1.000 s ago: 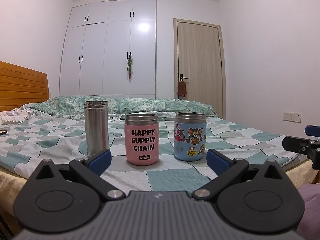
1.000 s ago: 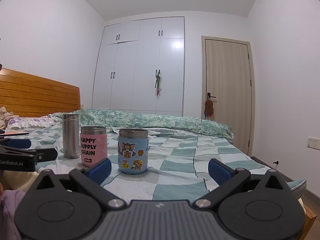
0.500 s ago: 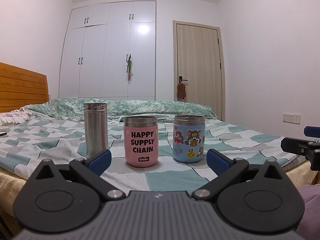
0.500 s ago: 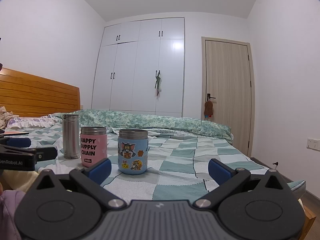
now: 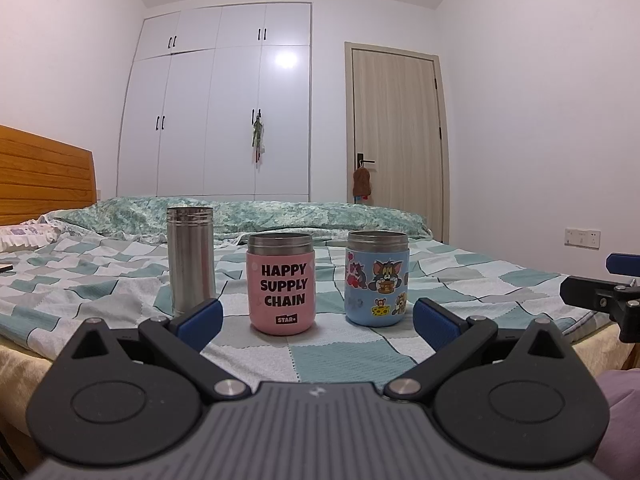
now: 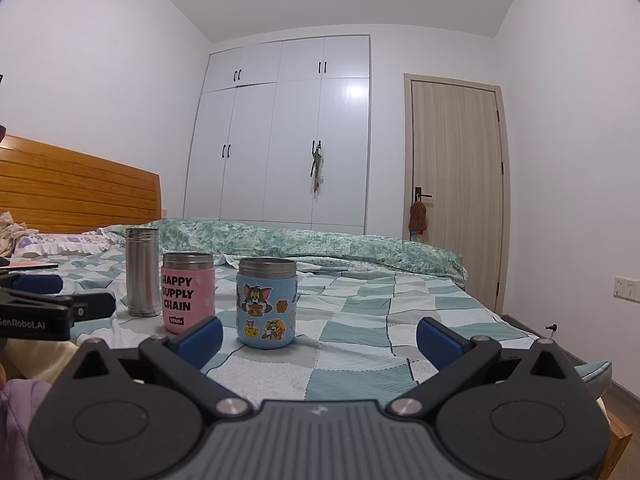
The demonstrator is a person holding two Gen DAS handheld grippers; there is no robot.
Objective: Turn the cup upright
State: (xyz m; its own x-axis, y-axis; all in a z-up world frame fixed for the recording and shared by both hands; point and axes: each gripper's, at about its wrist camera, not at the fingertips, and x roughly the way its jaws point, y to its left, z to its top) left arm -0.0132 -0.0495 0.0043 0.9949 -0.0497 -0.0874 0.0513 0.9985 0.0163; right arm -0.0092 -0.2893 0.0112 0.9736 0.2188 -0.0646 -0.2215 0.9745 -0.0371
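The bed (image 5: 340, 360) is cut off at the left and lower edges of both views, and each gripper body hides its near edge. The insides of the three cups cannot be seen from this low angle. A flat dark thing at the bed's far left edge is too small to identify.

Three cups stand in a row near the bed's front edge, each apart from its neighbour, none lying on its side. The steel cup (image 5: 190, 258) is tallest, bare metal with a threaded band on top. The pink cup (image 5: 281, 284) reads "HAPPY SUPPLY CHAIN", right way up. The blue cup (image 5: 377, 278) carries cartoon stickers, also right way up. Both have a metal band at the top.

A folded green quilt (image 5: 248, 216) lies along the far edge. A wardrobe (image 5: 224, 108) and door (image 5: 396, 140) stand behind.

The left gripper (image 5: 316, 314) is spread wide, holding nothing, level with the pink cup. The right gripper (image 6: 319, 334) is likewise wide apart and empty, right of the blue cup (image 6: 267, 303).
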